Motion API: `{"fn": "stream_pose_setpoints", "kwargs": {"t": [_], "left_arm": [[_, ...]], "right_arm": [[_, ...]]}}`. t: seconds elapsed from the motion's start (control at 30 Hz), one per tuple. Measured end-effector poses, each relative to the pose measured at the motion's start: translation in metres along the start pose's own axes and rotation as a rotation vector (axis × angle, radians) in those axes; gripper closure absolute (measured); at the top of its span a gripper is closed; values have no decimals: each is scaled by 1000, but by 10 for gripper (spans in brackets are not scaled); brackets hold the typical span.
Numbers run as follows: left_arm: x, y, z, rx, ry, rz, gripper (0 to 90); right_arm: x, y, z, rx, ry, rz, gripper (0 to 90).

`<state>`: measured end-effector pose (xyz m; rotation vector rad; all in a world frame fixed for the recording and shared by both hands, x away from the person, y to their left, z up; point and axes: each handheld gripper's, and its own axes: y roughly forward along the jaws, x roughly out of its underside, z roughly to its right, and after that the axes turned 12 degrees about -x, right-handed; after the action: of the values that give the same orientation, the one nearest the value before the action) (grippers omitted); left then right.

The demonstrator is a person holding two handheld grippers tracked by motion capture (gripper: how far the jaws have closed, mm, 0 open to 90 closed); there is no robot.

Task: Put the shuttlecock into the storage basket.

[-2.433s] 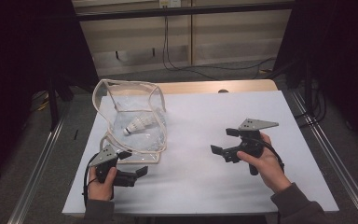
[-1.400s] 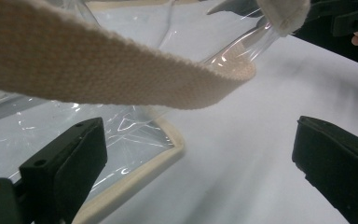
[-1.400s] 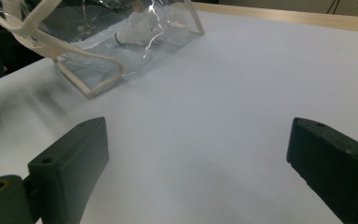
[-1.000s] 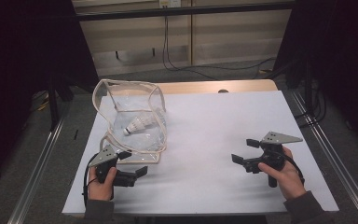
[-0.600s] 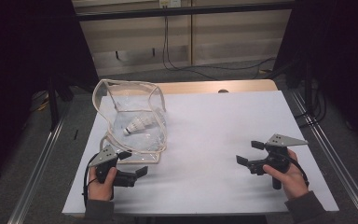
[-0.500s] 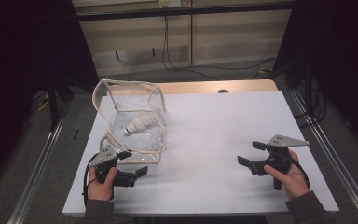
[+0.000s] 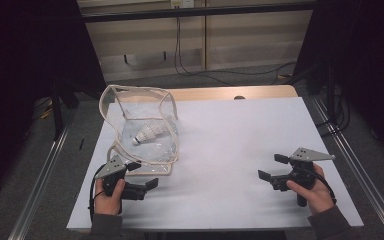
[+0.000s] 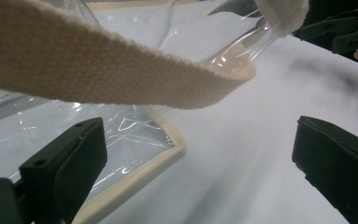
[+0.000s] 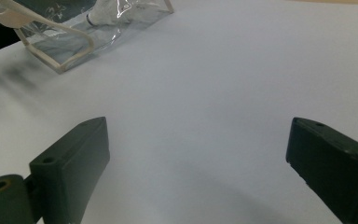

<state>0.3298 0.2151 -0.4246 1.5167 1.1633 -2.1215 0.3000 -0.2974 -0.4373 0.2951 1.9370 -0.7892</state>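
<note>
1. Clear plastic bag with cream woven edging and strap stands on the left half of the white tabletop, its mouth open upward and its walls slumped.
2. White feathered shuttlecock lies on its side inside the bag, on the bag's floor, cork end toward the left.
3. Bag strap: in the left gripper view the cream woven strap arches across the upper part of the picture, above the bag's near bottom corner, which rests flat on the tabletop.
4. Left gripper, black, held in the person's left hand, sits just beside the bag's near edge. Jaws stand wide apart; nothing lies between them. One jaw is over the bag's corner, the other over bare tabletop; contact with the bag cannot be told.
5. Right gripper, black with a grey three-cornered plate, held in the person's right hand, is at the right side of the tabletop, well apart from the bag. Jaws stand wide apart with bare tabletop between them, pointing toward the bag.
6. Right gripper view shows the bag at far upper left.
</note>
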Motion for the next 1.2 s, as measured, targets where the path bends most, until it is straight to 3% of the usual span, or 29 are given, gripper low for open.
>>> {"fn": "stream_pose_setpoints", "kwargs": {"t": [1.2], "left_arm": [[0, -1, 0, -2, 13, -10, 32]], "right_arm": [[14, -15, 5, 24, -17, 21, 56]]}}
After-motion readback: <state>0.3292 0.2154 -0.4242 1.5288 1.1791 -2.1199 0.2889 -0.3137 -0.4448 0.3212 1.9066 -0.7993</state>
